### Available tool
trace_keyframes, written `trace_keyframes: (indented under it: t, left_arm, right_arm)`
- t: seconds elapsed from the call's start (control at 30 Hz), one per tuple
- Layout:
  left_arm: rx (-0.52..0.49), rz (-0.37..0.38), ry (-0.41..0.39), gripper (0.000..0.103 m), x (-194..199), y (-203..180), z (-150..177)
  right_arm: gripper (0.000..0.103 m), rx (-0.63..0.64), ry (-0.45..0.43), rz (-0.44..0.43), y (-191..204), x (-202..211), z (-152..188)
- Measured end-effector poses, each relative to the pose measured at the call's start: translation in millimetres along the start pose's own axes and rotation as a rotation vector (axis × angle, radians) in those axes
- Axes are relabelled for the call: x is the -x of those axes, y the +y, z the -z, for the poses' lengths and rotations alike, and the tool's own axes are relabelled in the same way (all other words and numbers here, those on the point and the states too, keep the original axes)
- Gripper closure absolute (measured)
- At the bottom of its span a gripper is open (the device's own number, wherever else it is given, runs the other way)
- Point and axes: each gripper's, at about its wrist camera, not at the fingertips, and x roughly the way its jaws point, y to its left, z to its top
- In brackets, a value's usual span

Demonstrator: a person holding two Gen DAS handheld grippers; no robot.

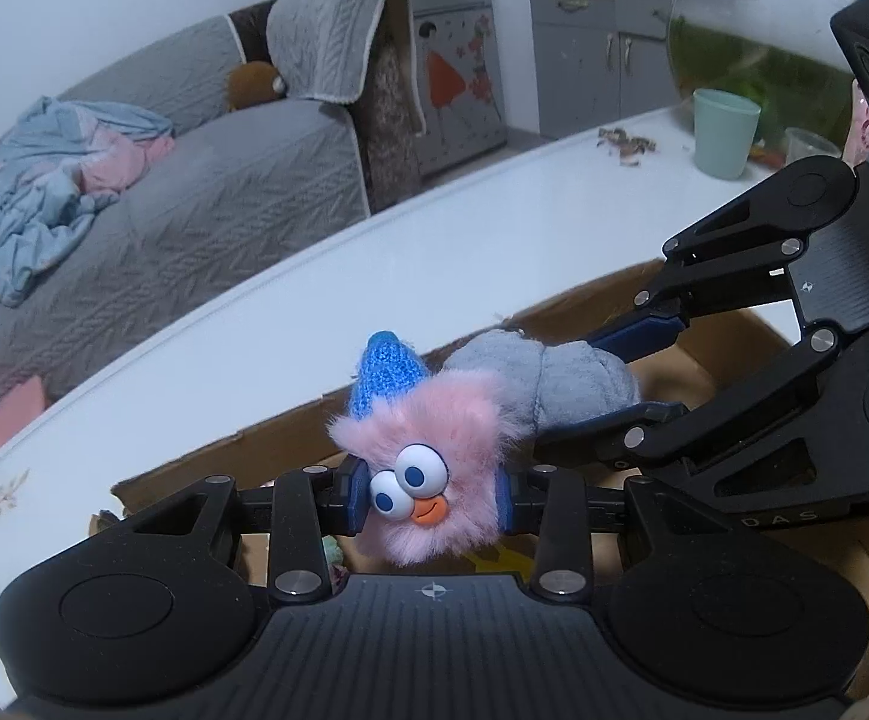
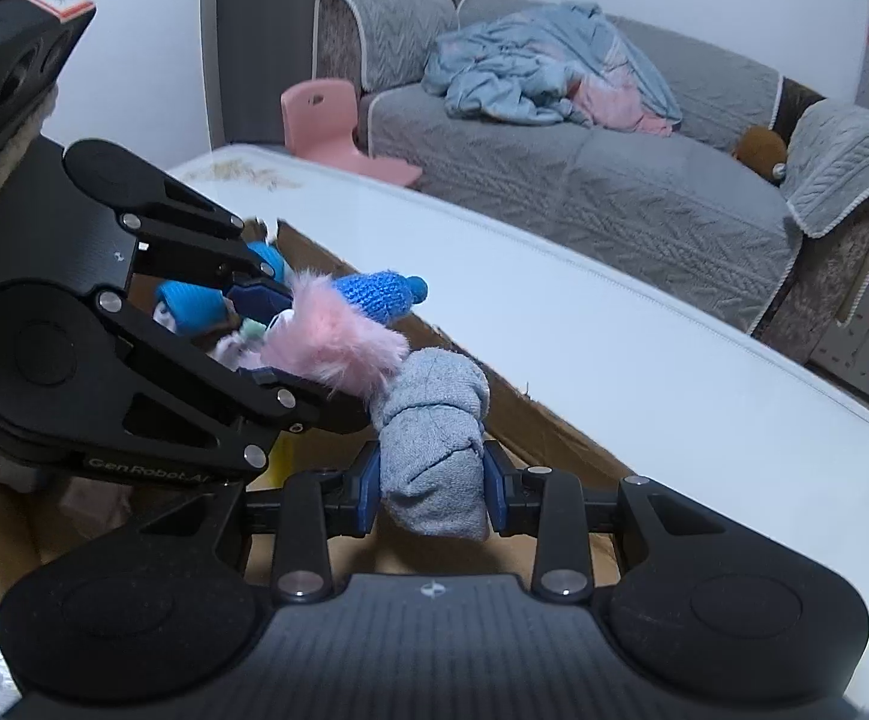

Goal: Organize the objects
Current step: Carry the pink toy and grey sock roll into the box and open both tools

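Note:
My left gripper (image 1: pixel 434 495) is shut on a pink fuzzy toy (image 1: pixel 428 468) with googly eyes, an orange beak and a blue knitted hat. My right gripper (image 2: pixel 432 489) is shut on a rolled grey sock (image 2: pixel 434 456). Both are held above an open cardboard box (image 1: pixel 728 354), touching each other. In the left wrist view the right gripper (image 1: pixel 614 378) reaches in from the right with the grey sock (image 1: pixel 554 375) behind the toy. In the right wrist view the left gripper (image 2: pixel 290 348) comes from the left with the pink toy (image 2: pixel 338 342).
The box (image 2: pixel 530 426) sits on a white table (image 1: pixel 254 336) and holds small items, among them a blue roll (image 2: pixel 188 303). A teal cup (image 1: pixel 724 133) and a glass fishbowl (image 1: pixel 758 42) stand at the table's far right. A grey sofa (image 2: pixel 614 180) is beyond.

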Motion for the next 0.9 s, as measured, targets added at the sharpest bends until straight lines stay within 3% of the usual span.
trace_keyframes:
  t: [0.3, 0.63, 0.9]
  left_arm:
    - [0.012, -0.003, 0.054, 0.056, -16.9, 1.6, 7.4]
    - [0.032, -0.051, 0.048, 0.035, -13.3, 4.2, 5.4]
    - [0.033, -0.064, 0.043, 0.03, -4.5, -0.5, 4.0]
  right_arm:
    - [0.071, -0.001, 0.039, 0.01, -0.6, -3.8, 2.5]
    - [0.066, -0.007, 0.036, 0.014, -3.5, -5.2, -3.9]
    - [0.062, -0.018, 0.031, 0.022, -2.2, 2.2, -6.3]
